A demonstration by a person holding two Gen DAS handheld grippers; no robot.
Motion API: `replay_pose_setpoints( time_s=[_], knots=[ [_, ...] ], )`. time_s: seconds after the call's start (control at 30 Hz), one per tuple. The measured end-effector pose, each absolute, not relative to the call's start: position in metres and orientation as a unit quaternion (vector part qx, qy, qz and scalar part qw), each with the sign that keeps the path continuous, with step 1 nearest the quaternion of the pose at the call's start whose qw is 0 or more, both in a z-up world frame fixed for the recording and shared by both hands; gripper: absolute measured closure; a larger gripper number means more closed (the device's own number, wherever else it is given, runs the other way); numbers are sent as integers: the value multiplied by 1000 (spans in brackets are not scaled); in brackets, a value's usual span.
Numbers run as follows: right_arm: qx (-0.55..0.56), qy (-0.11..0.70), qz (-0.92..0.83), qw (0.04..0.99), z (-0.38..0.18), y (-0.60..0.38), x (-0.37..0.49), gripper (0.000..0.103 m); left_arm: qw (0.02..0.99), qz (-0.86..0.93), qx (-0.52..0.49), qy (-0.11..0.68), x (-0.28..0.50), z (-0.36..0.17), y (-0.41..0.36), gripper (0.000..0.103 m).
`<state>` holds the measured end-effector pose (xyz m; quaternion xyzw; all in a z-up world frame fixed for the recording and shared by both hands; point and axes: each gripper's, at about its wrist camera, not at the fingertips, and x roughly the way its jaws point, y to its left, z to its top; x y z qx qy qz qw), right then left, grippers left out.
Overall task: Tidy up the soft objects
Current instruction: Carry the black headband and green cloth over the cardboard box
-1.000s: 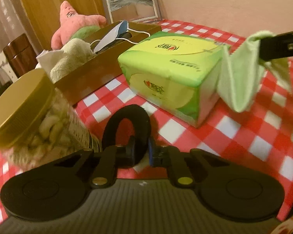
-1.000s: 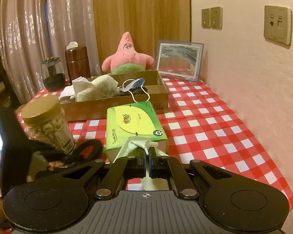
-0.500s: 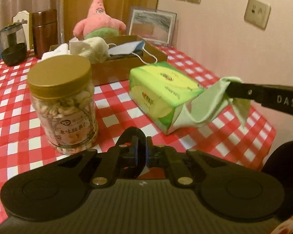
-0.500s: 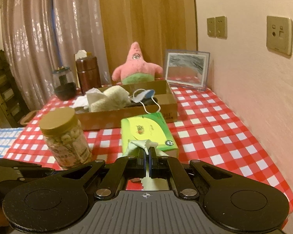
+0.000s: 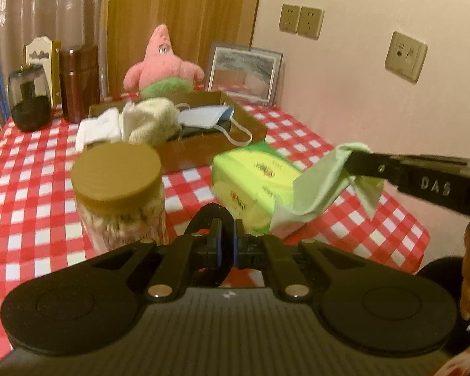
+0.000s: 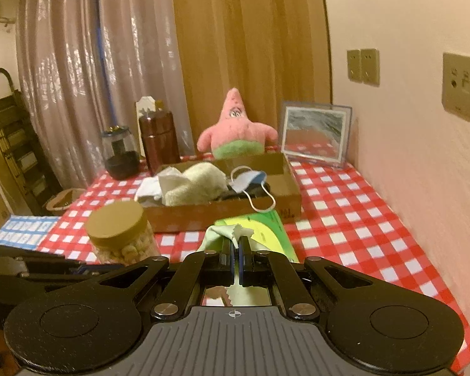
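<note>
My right gripper [image 6: 236, 252] is shut on a light green cloth [image 5: 324, 185], held in the air beside a green tissue pack [image 5: 253, 175] on the checked table; the cloth also shows in the right wrist view [image 6: 217, 235]. My left gripper [image 5: 227, 241] is shut on a black loop-shaped band [image 5: 203, 219], held above the table's near edge. A brown cardboard box [image 6: 222, 211] behind the tissue pack holds a cream towel [image 6: 197, 185], white cloths and a blue face mask [image 6: 250, 177]. A pink star plush toy [image 6: 235, 131] stands behind the box.
A nut jar with a gold lid [image 5: 119, 194] stands near left. A dark glass jar [image 6: 120, 153] and a brown canister [image 6: 158, 138] stand at the back left. A framed picture [image 6: 315, 133] leans on the wall, which runs along the right side.
Both grippers have pulled back and risen from the table, so more of the room shows. The green cloth has risen with the right gripper. The left gripper keeps the black loop.
</note>
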<state>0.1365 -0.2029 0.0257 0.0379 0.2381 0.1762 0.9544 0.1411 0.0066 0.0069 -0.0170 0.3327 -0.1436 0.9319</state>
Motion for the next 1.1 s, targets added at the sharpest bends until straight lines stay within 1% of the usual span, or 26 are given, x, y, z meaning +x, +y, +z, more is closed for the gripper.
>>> replay_pose_setpoints(
  time_s=[0.37, 0.7, 0.87, 1.1],
  knots=[
    [24, 201, 200, 959, 70, -203, 175, 100, 942, -155, -22, 296, 169, 62, 5, 97],
    [6, 189, 223, 956, 99, -197, 241, 100, 945, -167, -13, 279, 231, 108, 14, 97],
    [1, 189, 228, 955, 104, -193, 278, 100, 943, -167, -8, 287, 269, 114, 20, 97],
    [-4, 206, 232, 951, 99, -187, 324, 100, 939, -162, -2, 305, 317, 102, 26, 97]
  ],
)
